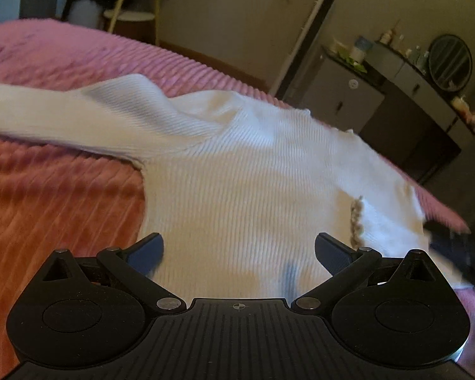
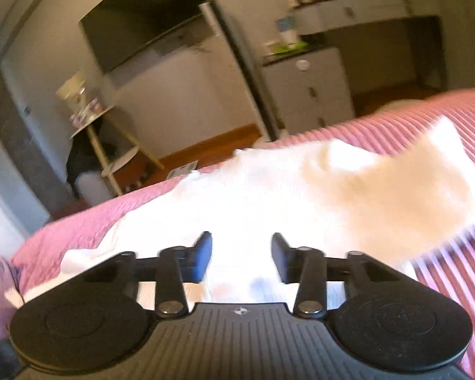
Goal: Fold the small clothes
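White ribbed sweater (image 1: 237, 158) lies on the pink bedspread (image 1: 63, 57) beneath both empty, parted hand-held grippers (image 1: 239, 250) (image 2: 241, 253).

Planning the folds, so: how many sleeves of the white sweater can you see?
1: one sleeve stretches out left across the pink blanket in the left wrist view. The other may be hidden off the sweater's right edge.

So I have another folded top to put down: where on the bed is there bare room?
Bare pink bedspread lies left of the white sweater's body, below its outstretched sleeve, and again beyond that sleeve. The right edge is crowded: sweater almost to the bed's edge.
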A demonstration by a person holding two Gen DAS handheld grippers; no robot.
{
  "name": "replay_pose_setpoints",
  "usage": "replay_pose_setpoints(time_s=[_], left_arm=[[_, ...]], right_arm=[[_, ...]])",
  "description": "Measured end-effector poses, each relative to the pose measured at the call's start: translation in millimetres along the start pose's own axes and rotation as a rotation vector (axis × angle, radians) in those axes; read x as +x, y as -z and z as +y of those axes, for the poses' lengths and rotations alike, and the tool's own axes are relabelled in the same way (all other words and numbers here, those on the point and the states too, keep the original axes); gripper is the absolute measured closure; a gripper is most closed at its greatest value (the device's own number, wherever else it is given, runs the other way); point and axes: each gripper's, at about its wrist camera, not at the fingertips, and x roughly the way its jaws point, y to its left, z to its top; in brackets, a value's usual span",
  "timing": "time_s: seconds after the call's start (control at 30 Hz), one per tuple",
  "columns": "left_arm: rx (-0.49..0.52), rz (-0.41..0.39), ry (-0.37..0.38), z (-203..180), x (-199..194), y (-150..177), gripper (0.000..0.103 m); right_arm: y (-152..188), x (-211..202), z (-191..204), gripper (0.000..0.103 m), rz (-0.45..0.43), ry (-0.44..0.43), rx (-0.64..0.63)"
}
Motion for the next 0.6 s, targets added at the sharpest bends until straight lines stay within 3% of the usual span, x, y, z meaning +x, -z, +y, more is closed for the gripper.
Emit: replay_pose_setpoints(time_s=[0.07,0.13,0.23,0.3,0.33,0.37,0.43,0.5,0.6], left_arm=[[0.024,0.026,0.018,-9.1,3.4,-5.4,0.0],[0.042,0.068,0.098,-25.1,7.3,-9.2,0.0],[0.084,0.141,0.23,-54.8,23.6,-17.8,0.0],[0.087,0.187,0.264,-71.8,43.9,-24.1,0.0],[0.074,0.214,0.272,-78.3,55.5,-26.8,0.005],[0.056,0.236,0.283,-82.1,66.4,-27.6,0.019],[0.013,0.301,0.289,-89.2,88.8,-28.1,0.034],[-0.014,0.343,0.29,-94.1,107.6,-27.8,0.034],[-0.003,0.341,0.303,-102.7,115.5,-26.7,0.036]], right_arm=[[11.6,-16.5,-13.1,0.061,-0.038,0.067,0.035],[18.3,-20.7,-32.3,0.061,-0.056,0.115,0.08],[27.3,-21.5,-70.8,0.061,-0.07,0.129,0.198],[31.5,-20.4,-83.5,0.061,-0.074,0.133,0.25],[34.5,-20.2,-90.1,0.061,-0.071,0.135,0.269],[35.1,-19.0,-92.5,0.061,-0.071,0.131,0.279],[41.5,-17.7,-100.1,0.061,-0.068,0.12,0.298],[42.9,-19.6,-108.5,0.061,-0.066,0.108,0.314],[44.8,-16.8,-114.9,0.061,-0.068,0.096,0.332]])
